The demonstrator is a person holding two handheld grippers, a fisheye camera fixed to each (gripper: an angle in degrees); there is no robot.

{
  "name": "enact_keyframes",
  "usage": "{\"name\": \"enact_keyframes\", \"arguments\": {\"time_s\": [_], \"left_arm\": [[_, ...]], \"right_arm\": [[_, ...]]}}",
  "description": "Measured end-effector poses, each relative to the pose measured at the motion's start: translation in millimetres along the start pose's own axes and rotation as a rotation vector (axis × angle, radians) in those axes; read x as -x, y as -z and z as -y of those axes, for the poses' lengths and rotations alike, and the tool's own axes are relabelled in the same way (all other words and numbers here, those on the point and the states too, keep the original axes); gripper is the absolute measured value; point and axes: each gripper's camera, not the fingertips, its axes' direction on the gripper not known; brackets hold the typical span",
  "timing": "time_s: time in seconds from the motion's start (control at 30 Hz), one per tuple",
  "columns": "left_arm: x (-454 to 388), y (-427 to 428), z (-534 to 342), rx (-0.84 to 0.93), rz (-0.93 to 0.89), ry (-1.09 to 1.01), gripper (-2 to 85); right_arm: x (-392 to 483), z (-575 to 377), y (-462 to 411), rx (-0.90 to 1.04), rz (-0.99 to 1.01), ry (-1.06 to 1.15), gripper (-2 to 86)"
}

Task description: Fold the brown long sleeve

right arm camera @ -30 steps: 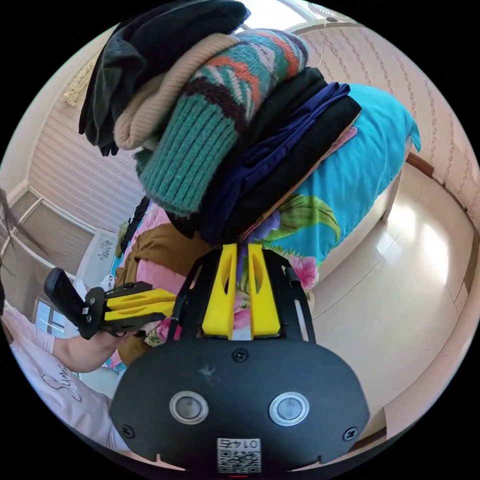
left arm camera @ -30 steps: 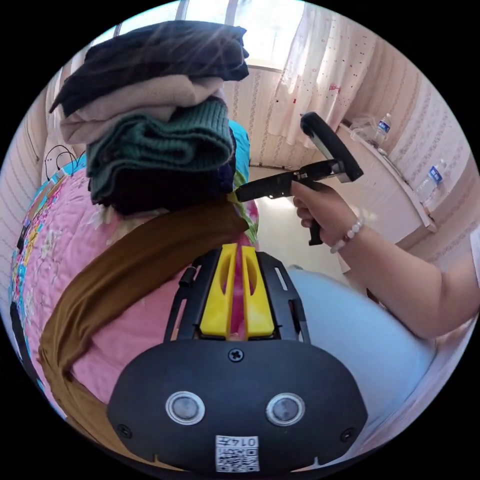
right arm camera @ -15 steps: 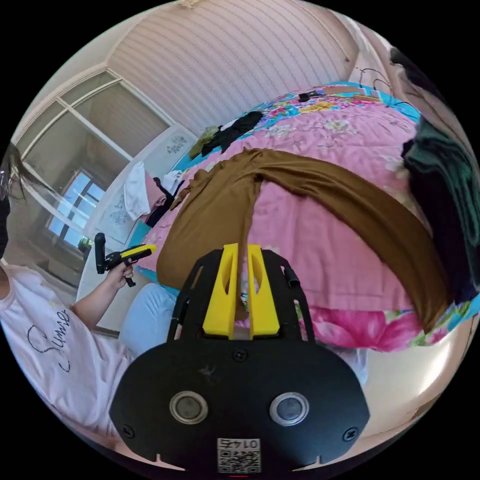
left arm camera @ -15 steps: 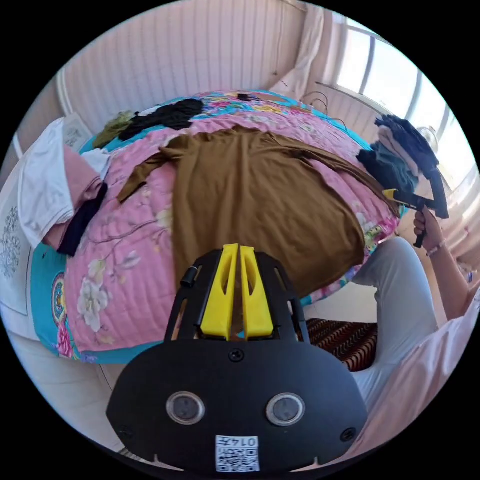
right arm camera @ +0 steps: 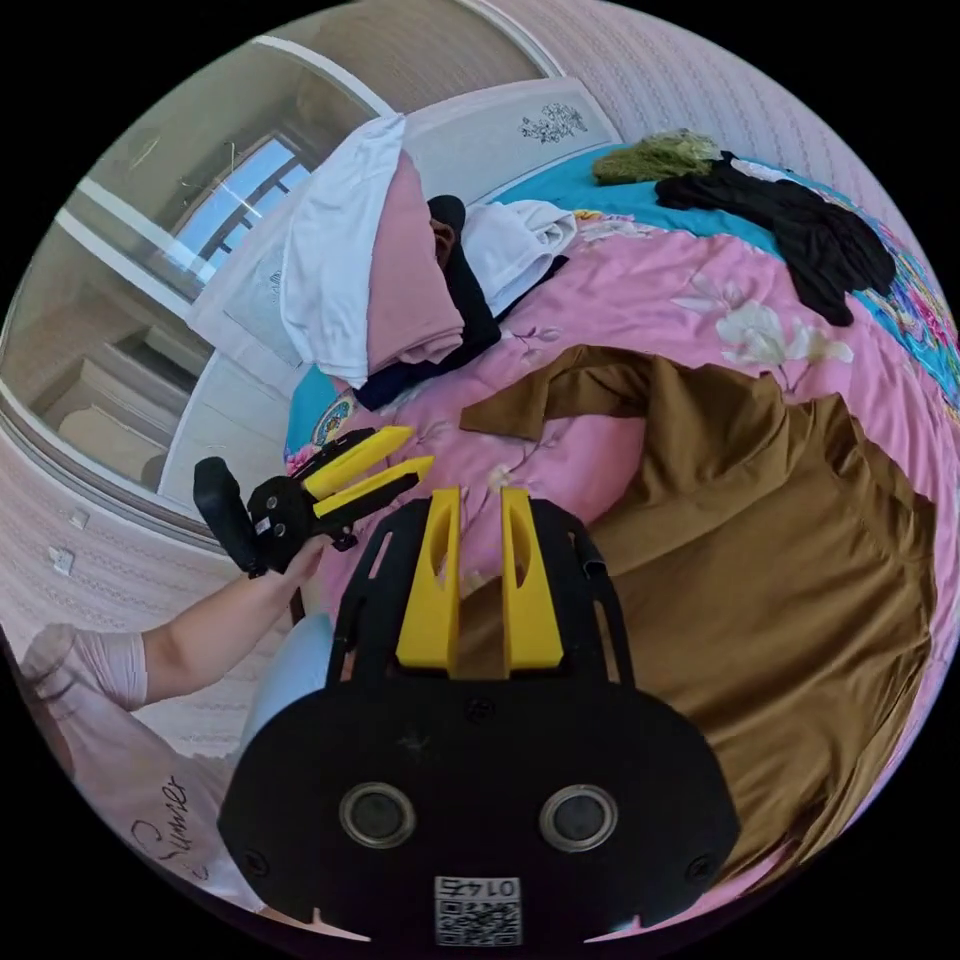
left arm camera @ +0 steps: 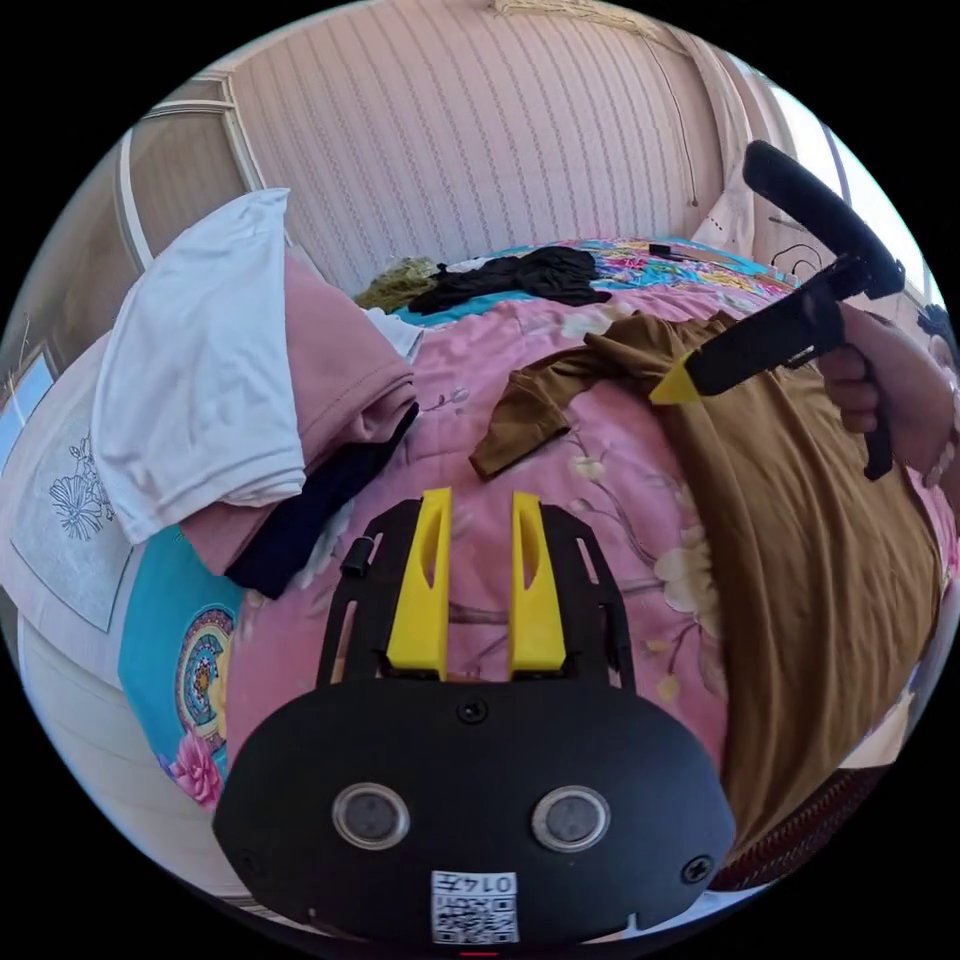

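Note:
The brown long sleeve shirt (left arm camera: 800, 540) lies spread flat on the pink quilt (left arm camera: 600, 500), with one sleeve (left arm camera: 530, 410) bent and crumpled toward the folded stack. My left gripper (left arm camera: 481, 495) hovers open over the quilt, short of that sleeve's cuff, holding nothing. My right gripper (left arm camera: 675, 385), held in a hand (left arm camera: 890, 385), points at the shirt's shoulder. In the right gripper view its jaws (right arm camera: 480, 492) are parted a little above the shirt body (right arm camera: 760, 580) and the sleeve (right arm camera: 560, 395). There the left gripper (right arm camera: 410, 448) shows open at the left.
A folded stack of white, pink and dark clothes (left arm camera: 250, 400) stands beside the sleeve, also the stack (right arm camera: 380, 290). A black garment (right arm camera: 800, 230) and a green bundle (right arm camera: 655, 155) lie farther back on the bed. The person's arm (right arm camera: 200, 630) reaches in from the lower left.
Both grippers have swung away from the stack of knitwear to the shirt's other sleeve. The left jaws went from shut to open, and the right jaws have parted slightly.

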Motion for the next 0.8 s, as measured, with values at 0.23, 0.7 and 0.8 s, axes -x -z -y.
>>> {"name": "enact_keyframes", "arguments": {"time_s": [0.23, 0.7, 0.8], "left_arm": [[13.5, -0.9, 103.7, 0.17, -0.054, -0.127, 3.0], [179.2, 295.9, 104.9, -0.116, -0.397, 0.341, -1.0], [226.4, 340.0, 91.2, -0.12, -0.437, 0.484, -1.0]], "right_arm": [[-50.6, 28.0, -151.2, 0.079, -0.029, -0.029, 5.3], [39.7, -59.7, -261.4, -0.013, 0.285, 0.283, 0.7], [57.3, -75.8, -306.1, 0.035, 0.298, 0.317, 0.7]]}}
